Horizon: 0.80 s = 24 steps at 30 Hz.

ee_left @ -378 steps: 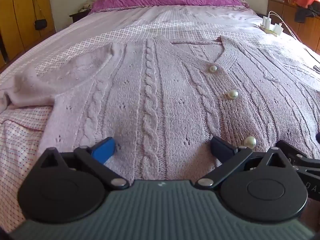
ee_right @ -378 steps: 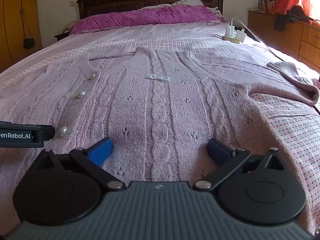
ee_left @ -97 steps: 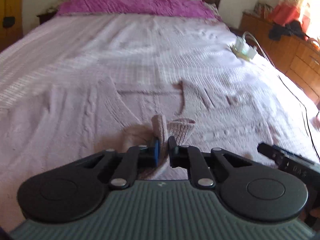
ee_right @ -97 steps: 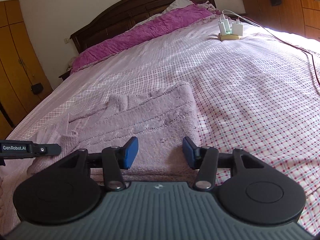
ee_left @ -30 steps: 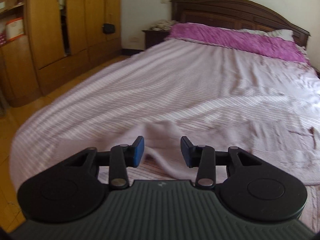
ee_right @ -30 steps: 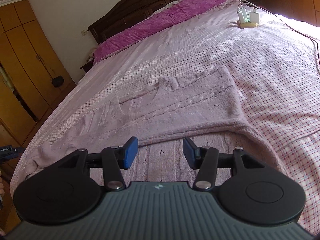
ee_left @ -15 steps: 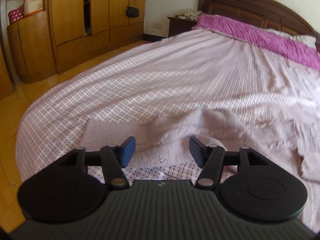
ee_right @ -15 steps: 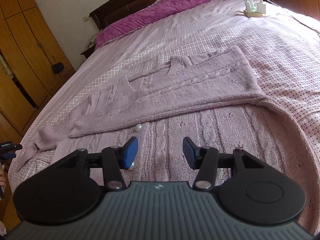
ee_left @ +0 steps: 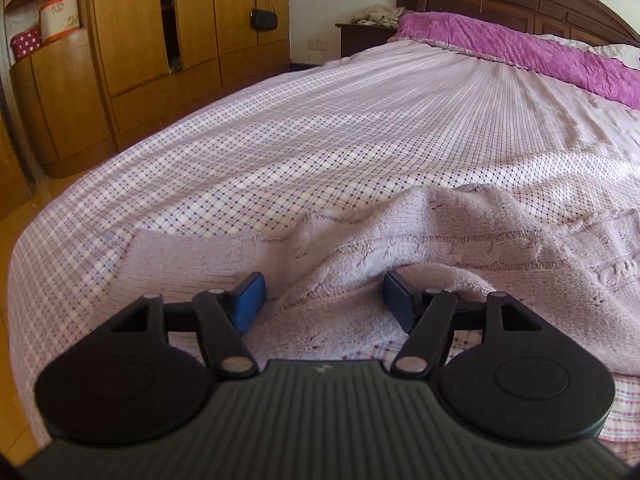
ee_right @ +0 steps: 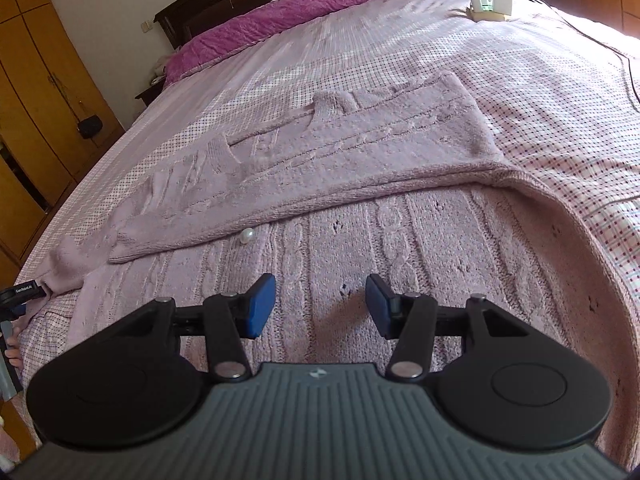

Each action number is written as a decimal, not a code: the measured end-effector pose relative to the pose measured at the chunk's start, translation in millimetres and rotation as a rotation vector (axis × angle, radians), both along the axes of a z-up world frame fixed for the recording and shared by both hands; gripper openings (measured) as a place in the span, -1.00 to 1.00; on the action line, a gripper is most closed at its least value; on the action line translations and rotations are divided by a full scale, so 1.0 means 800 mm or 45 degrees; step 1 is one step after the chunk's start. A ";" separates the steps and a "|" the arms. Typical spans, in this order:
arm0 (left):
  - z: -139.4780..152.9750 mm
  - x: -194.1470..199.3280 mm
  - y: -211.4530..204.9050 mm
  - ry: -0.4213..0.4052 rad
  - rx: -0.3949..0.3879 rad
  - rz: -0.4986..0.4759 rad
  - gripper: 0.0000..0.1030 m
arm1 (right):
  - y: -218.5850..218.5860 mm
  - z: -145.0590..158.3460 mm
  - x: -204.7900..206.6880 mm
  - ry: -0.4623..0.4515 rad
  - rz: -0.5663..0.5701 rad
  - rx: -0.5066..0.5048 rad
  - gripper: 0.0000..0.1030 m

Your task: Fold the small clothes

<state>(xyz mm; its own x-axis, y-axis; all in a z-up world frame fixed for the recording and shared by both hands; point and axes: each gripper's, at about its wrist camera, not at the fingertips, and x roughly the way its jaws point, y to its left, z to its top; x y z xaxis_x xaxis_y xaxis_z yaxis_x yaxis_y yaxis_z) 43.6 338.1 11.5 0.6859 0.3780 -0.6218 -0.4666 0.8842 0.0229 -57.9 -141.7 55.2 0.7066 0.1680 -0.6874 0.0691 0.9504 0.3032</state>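
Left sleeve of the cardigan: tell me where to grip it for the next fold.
Grip the sleeve at its flat cuff end, coming in low from the bed's foot. It lies stretched out leftward, just ahead of the open left hand-held gripper.

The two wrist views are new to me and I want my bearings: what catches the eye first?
A pale pink cable-knit cardigan lies part folded on the checked bedspread, one pearl button showing at the folded edge. The right gripper hangs open over its front panel, and the left gripper is open around the bunched sleeve. A magenta pillow lines the headboard.
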 end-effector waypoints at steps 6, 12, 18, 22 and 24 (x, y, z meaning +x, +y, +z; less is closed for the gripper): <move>0.000 0.006 -0.002 -0.011 0.038 -0.017 -0.29 | 0.000 0.004 0.000 -0.049 0.008 -0.009 0.12; 0.026 -0.006 -0.007 -0.074 0.011 -0.037 -0.75 | -0.007 -0.002 -0.002 -0.057 0.006 0.010 0.12; 0.081 -0.033 -0.018 -0.246 -0.081 -0.096 -0.76 | -0.014 0.001 -0.004 -0.083 -0.005 0.032 0.12; 0.117 -0.045 -0.037 -0.339 -0.125 -0.151 -0.76 | -0.021 0.003 -0.007 -0.103 -0.017 0.046 0.12; 0.133 -0.046 -0.054 -0.355 -0.136 -0.202 -0.76 | -0.025 0.003 -0.009 -0.107 -0.025 0.056 0.12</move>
